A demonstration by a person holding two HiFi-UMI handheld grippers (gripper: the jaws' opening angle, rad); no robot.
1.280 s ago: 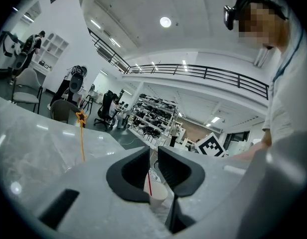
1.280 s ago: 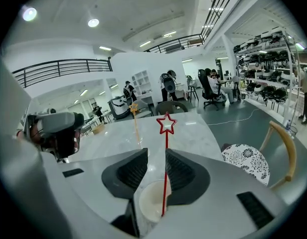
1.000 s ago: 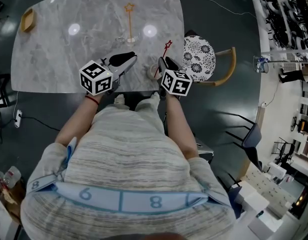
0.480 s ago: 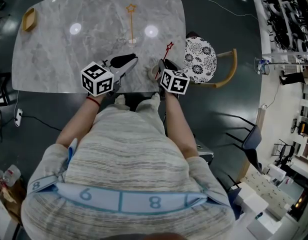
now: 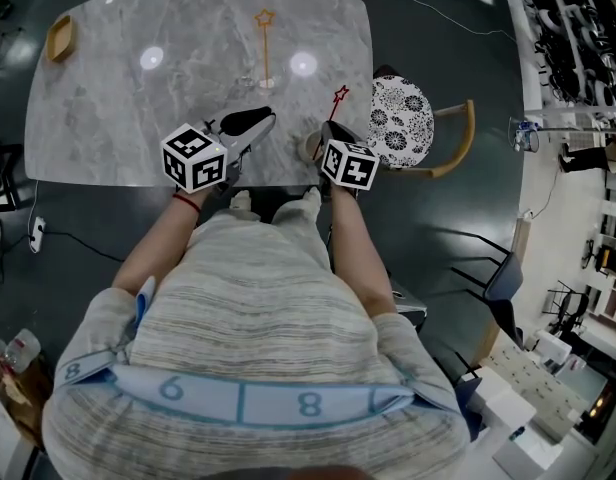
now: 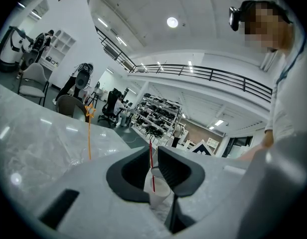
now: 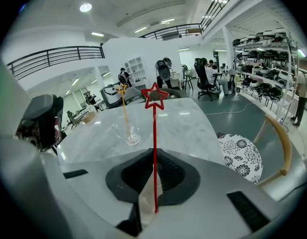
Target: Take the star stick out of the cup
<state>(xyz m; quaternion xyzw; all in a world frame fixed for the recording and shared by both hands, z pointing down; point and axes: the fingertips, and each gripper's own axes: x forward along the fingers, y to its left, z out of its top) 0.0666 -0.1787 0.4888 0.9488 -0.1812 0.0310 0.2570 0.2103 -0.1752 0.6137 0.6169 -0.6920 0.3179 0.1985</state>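
Observation:
The red star stick stands upright between the jaws of my right gripper, which is shut on its thin shaft. Its lower end reaches a translucent cup just under the jaws. In the head view the red star tops the right gripper, and the cup sits near the marble table's front edge. My left gripper is to the cup's left, apart from it. Its jaws stand slightly open, and through the gap I see the cup and the red stick.
An orange star stick stands in a clear glass at the middle of the table. A small wooden tray lies at the far left corner. A chair with a patterned cushion stands off the table's right edge.
The right gripper and the red star stick have shifted slightly to the right. The left gripper has hardly moved.

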